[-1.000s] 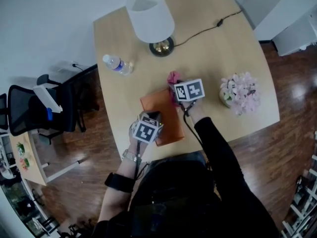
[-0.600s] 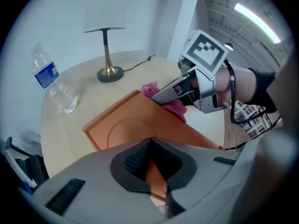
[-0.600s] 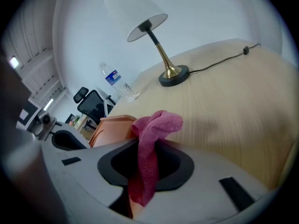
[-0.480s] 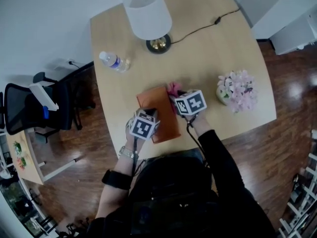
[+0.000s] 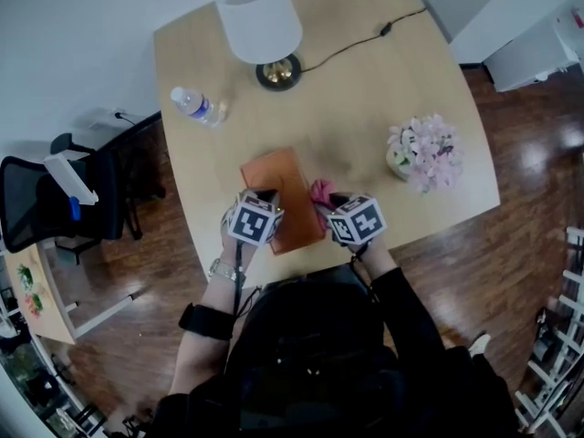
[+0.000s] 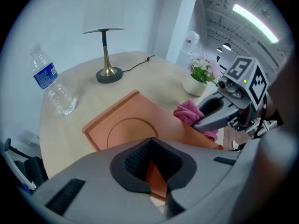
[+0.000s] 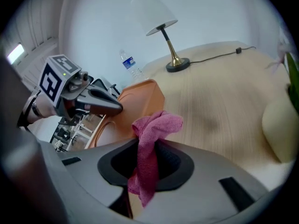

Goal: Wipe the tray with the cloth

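Note:
An orange tray (image 5: 276,190) lies on the wooden table (image 5: 365,108) near its front edge. My left gripper (image 5: 265,199) is at the tray's near end, and in the left gripper view the left gripper (image 6: 155,171) is shut on the tray's (image 6: 135,125) near rim. My right gripper (image 5: 328,203) is at the tray's right edge, shut on a pink cloth (image 5: 320,192). In the right gripper view the cloth (image 7: 152,134) hangs bunched out of the right gripper (image 7: 147,169), beside the tray (image 7: 140,99). The cloth (image 6: 189,113) touches the tray's right side.
A lamp (image 5: 260,26) with its cord (image 5: 365,39) stands at the table's back. A water bottle (image 5: 196,106) lies at the back left. A pot of pink flowers (image 5: 420,151) sits to the right. An office chair (image 5: 55,208) stands on the floor at left.
My right gripper has drawn the cloth along the tray's right side from the far corner toward me. My left gripper has stayed on the tray's near end.

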The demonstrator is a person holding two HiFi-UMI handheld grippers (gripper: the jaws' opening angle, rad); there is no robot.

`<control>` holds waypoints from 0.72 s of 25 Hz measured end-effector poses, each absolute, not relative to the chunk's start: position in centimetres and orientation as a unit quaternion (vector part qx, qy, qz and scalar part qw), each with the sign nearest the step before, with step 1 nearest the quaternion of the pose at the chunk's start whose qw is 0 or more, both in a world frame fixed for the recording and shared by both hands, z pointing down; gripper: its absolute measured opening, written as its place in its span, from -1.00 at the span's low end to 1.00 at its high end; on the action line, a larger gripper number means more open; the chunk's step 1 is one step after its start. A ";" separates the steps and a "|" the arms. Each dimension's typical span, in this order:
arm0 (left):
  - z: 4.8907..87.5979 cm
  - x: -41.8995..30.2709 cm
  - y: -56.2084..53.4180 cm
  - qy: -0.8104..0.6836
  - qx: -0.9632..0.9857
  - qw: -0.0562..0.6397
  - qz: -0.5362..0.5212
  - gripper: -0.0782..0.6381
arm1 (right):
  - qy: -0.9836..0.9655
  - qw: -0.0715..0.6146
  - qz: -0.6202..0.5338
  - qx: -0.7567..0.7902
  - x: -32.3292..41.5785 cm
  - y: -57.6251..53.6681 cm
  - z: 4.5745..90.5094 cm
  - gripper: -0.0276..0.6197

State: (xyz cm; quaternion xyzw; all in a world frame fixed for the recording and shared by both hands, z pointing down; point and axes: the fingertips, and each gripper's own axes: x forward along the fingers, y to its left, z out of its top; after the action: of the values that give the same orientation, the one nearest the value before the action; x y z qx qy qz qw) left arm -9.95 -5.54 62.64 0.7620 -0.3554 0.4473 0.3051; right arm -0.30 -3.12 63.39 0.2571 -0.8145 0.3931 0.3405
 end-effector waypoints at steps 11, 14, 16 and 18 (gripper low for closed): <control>62.5 -9.8 -5.5 -0.359 0.762 0.310 0.442 -0.77 | -0.814 0.400 0.371 0.200 2.7 -0.6 65.2 -0.65; 62.5 -9.6 -5.6 -0.359 0.760 0.314 0.442 -0.77 | -0.834 0.404 0.314 0.207 1.1 -5.9 64.4 -0.65; 62.6 -9.6 -5.5 -0.360 0.757 0.314 0.445 -0.77 | -0.844 0.412 0.280 0.197 -0.5 -9.0 64.1 -0.65; 62.6 -9.7 -5.5 -0.363 0.754 0.318 0.446 -0.77 | -0.852 0.436 0.232 0.174 -2.0 -11.3 64.3 -0.65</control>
State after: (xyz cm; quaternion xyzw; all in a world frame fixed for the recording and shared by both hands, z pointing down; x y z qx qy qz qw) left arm -9.66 -5.47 62.64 0.7537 -0.3631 0.4464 0.3177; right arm -2.01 -11.30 64.30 0.1737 -0.8518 0.2322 0.4363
